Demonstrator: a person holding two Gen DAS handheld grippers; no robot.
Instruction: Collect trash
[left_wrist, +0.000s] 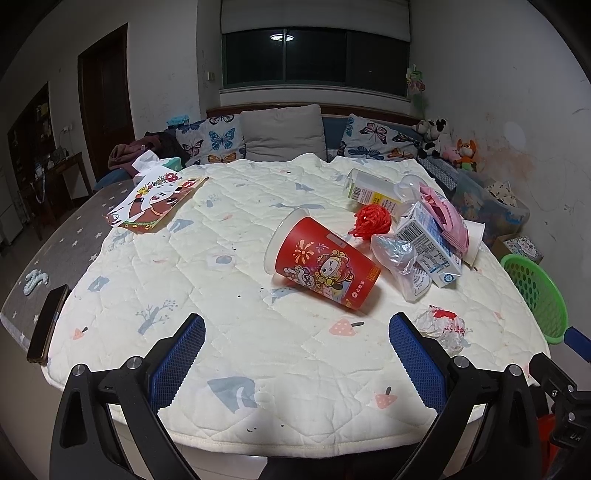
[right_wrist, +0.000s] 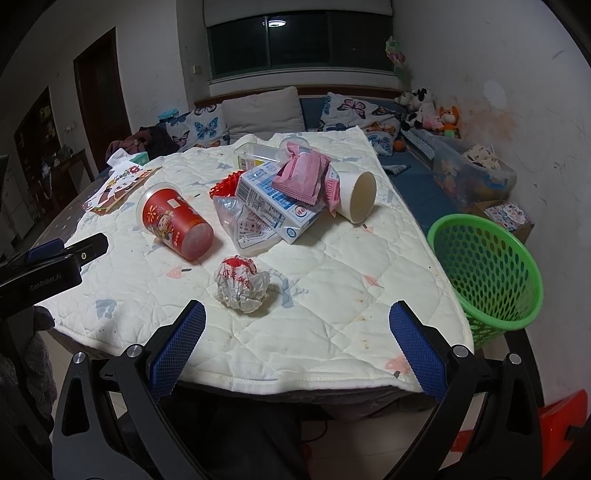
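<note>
- The left gripper hovers over the near edge of the quilted pad, its fingers spread wide with nothing between them.
- The right gripper stands likewise wide open and empty at the pad's near right corner.
- The crumpled paper ball lies just ahead of the right gripper, apart from the other litter, with bare quilt all round it.
- The red cup lies on its side mid-pad; open quilt stretches to its left and toward the near edge.
- Farther back the trash is heaped: a milk carton, a pink wrapper on top of it, a clear plastic bag partly beneath it, a white paper cup on its side, and a red net.
- A clear bottle at the back is partly hidden by the heap in the right wrist view.
- The green basket stands just beyond the pad's right edge; the left wrist view shows only part of it.
- A phone sits at the worktop's left edge, near the pad's edge.
- A printed paper bag lies at the far left corner.
</note>
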